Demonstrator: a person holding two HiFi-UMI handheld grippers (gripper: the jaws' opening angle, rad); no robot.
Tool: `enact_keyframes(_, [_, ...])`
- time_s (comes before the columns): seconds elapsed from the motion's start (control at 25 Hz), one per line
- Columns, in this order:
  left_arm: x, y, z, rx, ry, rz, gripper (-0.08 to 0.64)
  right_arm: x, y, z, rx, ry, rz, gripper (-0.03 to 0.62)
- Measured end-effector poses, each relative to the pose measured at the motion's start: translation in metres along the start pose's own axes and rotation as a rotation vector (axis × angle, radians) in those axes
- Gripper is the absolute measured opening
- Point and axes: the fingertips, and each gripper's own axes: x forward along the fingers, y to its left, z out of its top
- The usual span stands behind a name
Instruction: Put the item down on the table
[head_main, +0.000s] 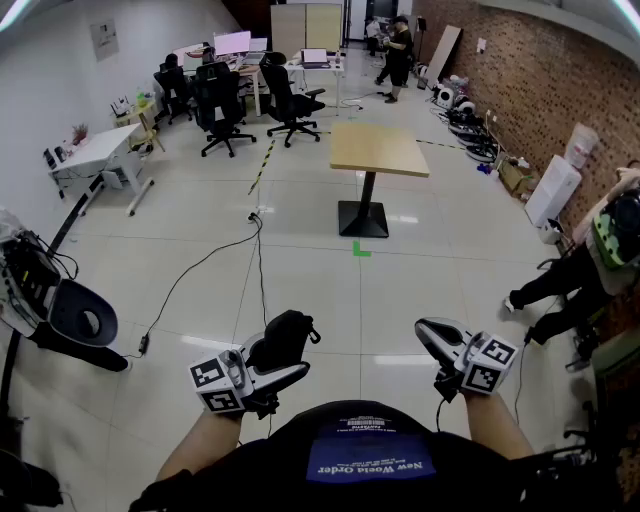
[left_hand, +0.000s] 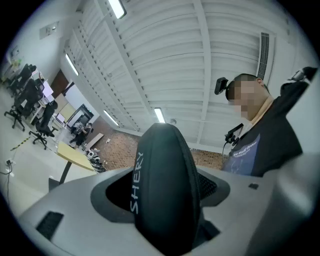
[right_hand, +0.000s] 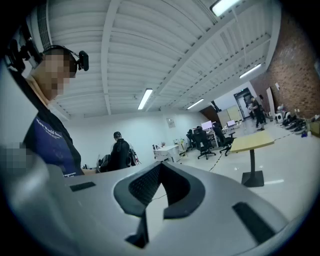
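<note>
Head view, nearest item: our two forearms reach forward from the torso at the bottom edge, elbows bent, both held low over the floor (head_main: 300, 270).

Left gripper (head_main: 285, 366): marker cube facing up, jaws pointing ahead and to the right, clamped on a black zip case (head_main: 283, 338). In the left gripper view we see the case (left_hand: 162, 185) standing on edge between the pads, its rounded end rising past the jaw tips and white lettering running along its side.

Right gripper (head_main: 432, 332): level with the left one and well apart from it, tilted up and inward. In the right gripper view we record its jaws (right_hand: 159, 170) meeting at the tips, with nothing between them.

Middle distance: a green tape mark (head_main: 361, 249) on the floor, and a black cable (head_main: 200, 270) trailing off to the left.

Beyond the mark: a wooden table (head_main: 380, 150) on a single black pedestal, well apart from the case.

Right edge: a person (head_main: 590, 260) by the brick wall.

Far end: black office chairs (head_main: 290, 100) at desks, and another person standing (head_main: 398, 50).
</note>
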Motion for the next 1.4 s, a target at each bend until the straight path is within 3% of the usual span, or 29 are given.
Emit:
enact_keyframes(0.36, [0.049, 0.04, -0.01, 0.0, 0.026, 0.021, 0.335, 0.004, -0.068, 0.004, 0.027, -0.025, 0.03, -0.012])
enact_keyframes(0.68, [0.172, 0.071, 0.005, 0.044, 0.001, 0.052, 0.336, -0.018, -0.175, 0.054, -0.009, -0.016, 0.118, -0.012])
enact_keyframes(0.96, [0.261, 0.1, 0.003, 0.057, -0.017, 0.044, 0.335, -0.036, -0.262, 0.085, -0.035, -0.023, 0.139, -0.012])
enact_keyframes(1.4, [0.291, 0.194, 0.017, 0.03, -0.006, -0.003, 0.336, 0.024, -0.331, 0.095, -0.037, 0.006, 0.112, -0.012])
